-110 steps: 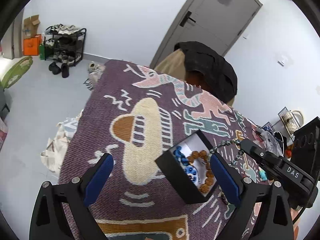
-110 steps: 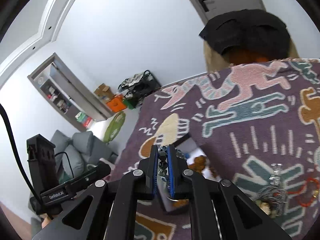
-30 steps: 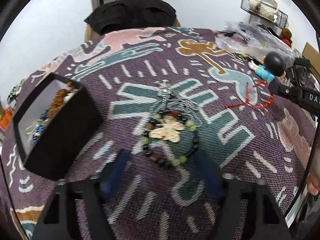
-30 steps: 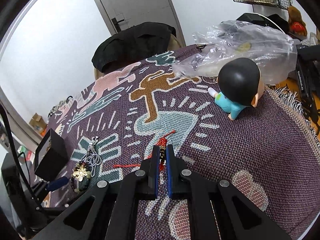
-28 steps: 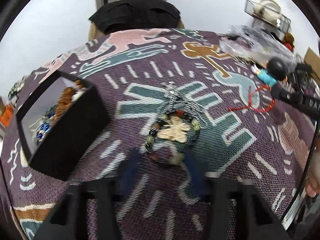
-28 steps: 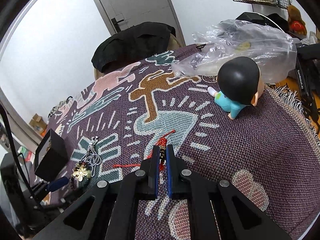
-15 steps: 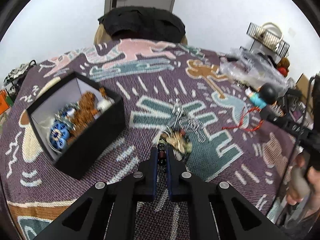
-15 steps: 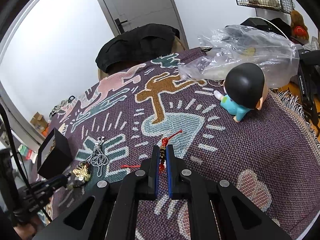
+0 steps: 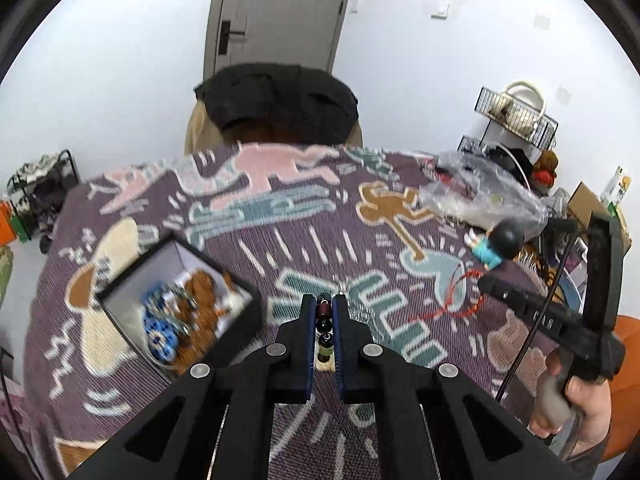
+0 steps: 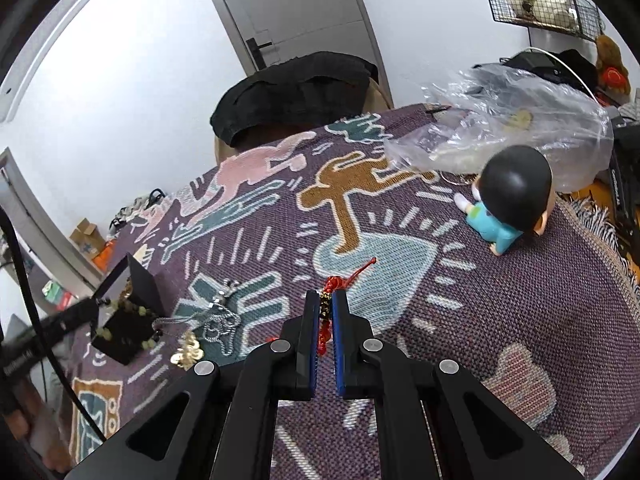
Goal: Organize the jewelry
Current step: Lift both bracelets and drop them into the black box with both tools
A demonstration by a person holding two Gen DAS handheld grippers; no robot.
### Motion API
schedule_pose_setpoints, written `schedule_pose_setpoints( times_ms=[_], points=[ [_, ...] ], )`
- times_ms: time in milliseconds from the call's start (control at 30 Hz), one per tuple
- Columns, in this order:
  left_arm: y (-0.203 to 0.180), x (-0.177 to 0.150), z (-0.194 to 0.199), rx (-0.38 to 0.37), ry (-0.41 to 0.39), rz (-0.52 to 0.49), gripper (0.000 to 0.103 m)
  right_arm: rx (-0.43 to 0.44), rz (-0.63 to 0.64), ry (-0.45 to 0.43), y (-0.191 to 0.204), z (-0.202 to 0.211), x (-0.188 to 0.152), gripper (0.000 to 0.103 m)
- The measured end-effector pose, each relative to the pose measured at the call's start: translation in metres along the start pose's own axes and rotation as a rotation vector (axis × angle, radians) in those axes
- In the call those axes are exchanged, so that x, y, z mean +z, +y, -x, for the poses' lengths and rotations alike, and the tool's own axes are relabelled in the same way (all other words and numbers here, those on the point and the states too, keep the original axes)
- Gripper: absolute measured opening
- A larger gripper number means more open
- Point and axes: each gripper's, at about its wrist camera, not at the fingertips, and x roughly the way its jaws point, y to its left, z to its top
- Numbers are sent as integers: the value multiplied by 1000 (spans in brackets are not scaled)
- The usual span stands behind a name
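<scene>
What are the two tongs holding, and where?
Left tongs pinch the bead bracelet by its beads. Right tongs pinch the red cord near its knot.

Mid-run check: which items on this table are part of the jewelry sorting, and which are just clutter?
Job:
- beaded bracelet in left gripper
- red cord bracelet in right gripper
- silver necklace
- black jewelry box

Clutter:
- doll figurine
- plastic bag
- patterned cloth
</scene>
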Motion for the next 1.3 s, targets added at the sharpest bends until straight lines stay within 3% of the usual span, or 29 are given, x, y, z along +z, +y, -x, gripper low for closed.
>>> schedule_pose_setpoints(
  times_ms=[633, 1000, 1300],
  points=[
    [19, 51, 72, 64, -166, -28, 8, 59, 74, -18, 44, 5, 8, 7],
    [13, 85, 135, 94, -289, -78, 8, 91, 101, -27, 65, 7, 16, 7],
    [20, 89, 138, 121, -288, -75, 8, 150, 139, -42, 93, 11, 27, 7]
  ],
)
